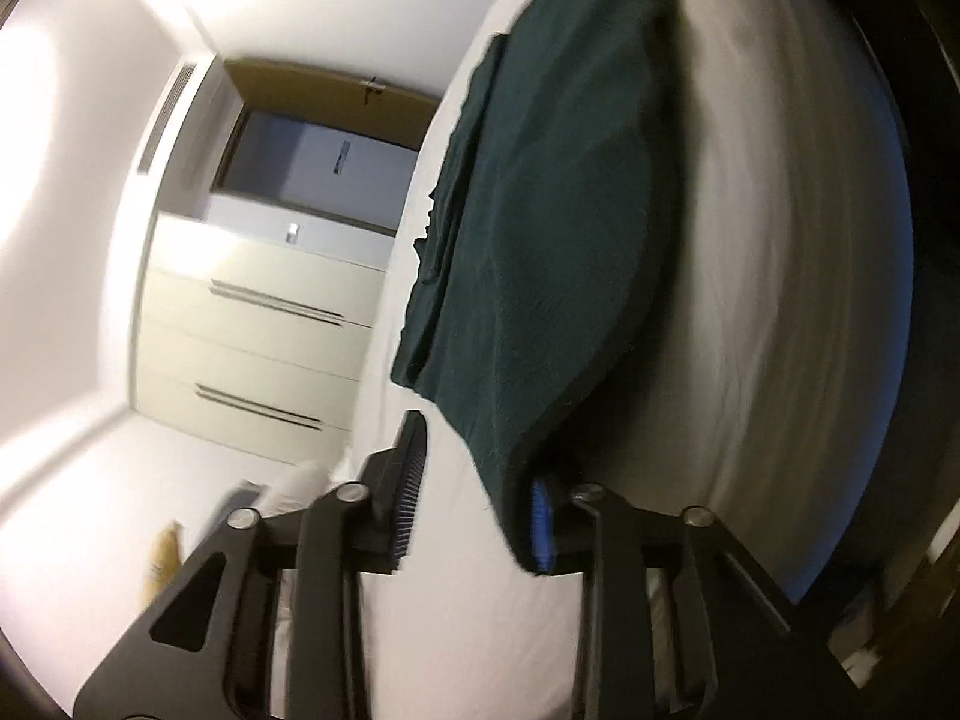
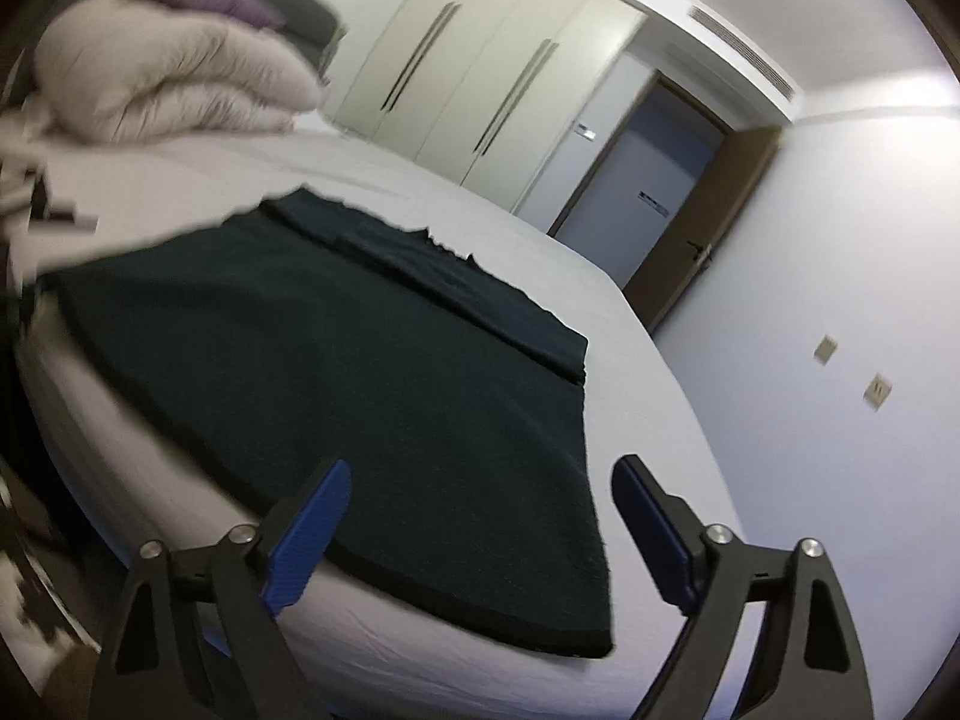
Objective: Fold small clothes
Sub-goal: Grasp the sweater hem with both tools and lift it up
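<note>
Both grippers' fingers are spread: the left gripper [image 1: 474,516] has the hem of the dark green garment [image 2: 336,396] draped over one blue pad without pinching it, and the right gripper [image 2: 480,534] hovers at the garment's near edge. It lies flat on the white bed [image 2: 648,420], one sleeve folded inward. Folded bedding [image 2: 180,72] is stacked at the far end, with a wardrobe [image 2: 480,72] and open door [image 2: 696,210] beyond.

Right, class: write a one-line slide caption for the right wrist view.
Open right gripper poised over the near edge of a dark green garment spread on a white bed.
</note>
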### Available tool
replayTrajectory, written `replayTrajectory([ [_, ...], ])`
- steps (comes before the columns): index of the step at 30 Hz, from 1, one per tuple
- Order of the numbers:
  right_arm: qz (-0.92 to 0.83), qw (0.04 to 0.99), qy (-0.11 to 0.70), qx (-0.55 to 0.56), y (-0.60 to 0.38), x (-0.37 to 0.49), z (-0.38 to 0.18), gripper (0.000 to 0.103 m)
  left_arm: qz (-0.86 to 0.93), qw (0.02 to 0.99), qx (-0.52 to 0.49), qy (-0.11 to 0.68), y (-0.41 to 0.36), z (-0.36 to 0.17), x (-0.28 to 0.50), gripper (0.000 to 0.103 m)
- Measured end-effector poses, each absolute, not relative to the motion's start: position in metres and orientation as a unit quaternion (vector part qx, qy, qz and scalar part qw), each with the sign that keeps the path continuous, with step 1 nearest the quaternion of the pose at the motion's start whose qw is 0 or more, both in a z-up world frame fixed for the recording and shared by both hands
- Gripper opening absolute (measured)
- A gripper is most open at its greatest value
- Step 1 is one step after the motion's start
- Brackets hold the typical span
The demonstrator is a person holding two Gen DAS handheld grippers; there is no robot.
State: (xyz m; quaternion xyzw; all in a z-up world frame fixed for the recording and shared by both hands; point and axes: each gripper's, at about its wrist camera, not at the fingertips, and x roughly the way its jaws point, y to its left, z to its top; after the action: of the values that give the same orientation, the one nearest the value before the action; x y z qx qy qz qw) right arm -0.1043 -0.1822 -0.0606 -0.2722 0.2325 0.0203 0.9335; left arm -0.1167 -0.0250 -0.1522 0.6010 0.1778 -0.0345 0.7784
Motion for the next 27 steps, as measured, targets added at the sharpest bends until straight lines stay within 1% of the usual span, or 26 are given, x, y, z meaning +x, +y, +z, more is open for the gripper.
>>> replayTrajectory([
  [1,0.019,0.928,0.232,-0.292,-0.182,-0.107,-0.064,0.088,-0.037,0.786,0.589,0.185,-0.025,-0.148,-0.114,0.010],
  [2,0.016,0.918,0.229,-0.323,-0.182,-0.110,-0.069,0.088,-0.041,0.796,0.573,0.191,-0.026,-0.142,-0.112,0.006],
  [4,0.013,0.904,0.226,-0.364,-0.182,-0.116,-0.078,0.088,-0.049,0.814,0.544,0.196,-0.025,-0.130,-0.109,0.004],
  [6,0.012,0.890,0.230,-0.393,-0.186,-0.120,-0.087,0.088,-0.052,0.834,0.512,0.199,-0.025,-0.115,-0.107,0.004],
  [8,0.013,0.882,0.237,-0.406,-0.192,-0.122,-0.093,0.086,-0.050,0.857,0.471,0.205,-0.022,-0.098,-0.102,0.004],
  [10,0.015,0.874,0.248,-0.418,-0.196,-0.121,-0.099,0.079,-0.043,0.870,0.444,0.209,-0.019,-0.082,-0.095,0.004],
  [12,0.025,0.868,0.260,-0.423,-0.198,-0.119,-0.104,0.075,-0.039,0.878,0.428,0.211,-0.020,-0.071,-0.101,0.004],
  [19,0.048,0.833,0.272,-0.480,-0.196,-0.117,-0.124,0.074,-0.036,0.892,0.397,0.214,-0.020,-0.044,-0.094,0.004],
  [23,0.033,0.813,0.265,-0.518,-0.199,-0.119,-0.138,0.073,-0.037,0.897,0.384,0.215,-0.020,-0.035,-0.095,0.004],
  [27,0.030,0.788,0.250,-0.561,-0.195,-0.122,-0.147,0.069,-0.035,0.903,0.369,0.216,-0.016,-0.027,-0.097,0.004],
])
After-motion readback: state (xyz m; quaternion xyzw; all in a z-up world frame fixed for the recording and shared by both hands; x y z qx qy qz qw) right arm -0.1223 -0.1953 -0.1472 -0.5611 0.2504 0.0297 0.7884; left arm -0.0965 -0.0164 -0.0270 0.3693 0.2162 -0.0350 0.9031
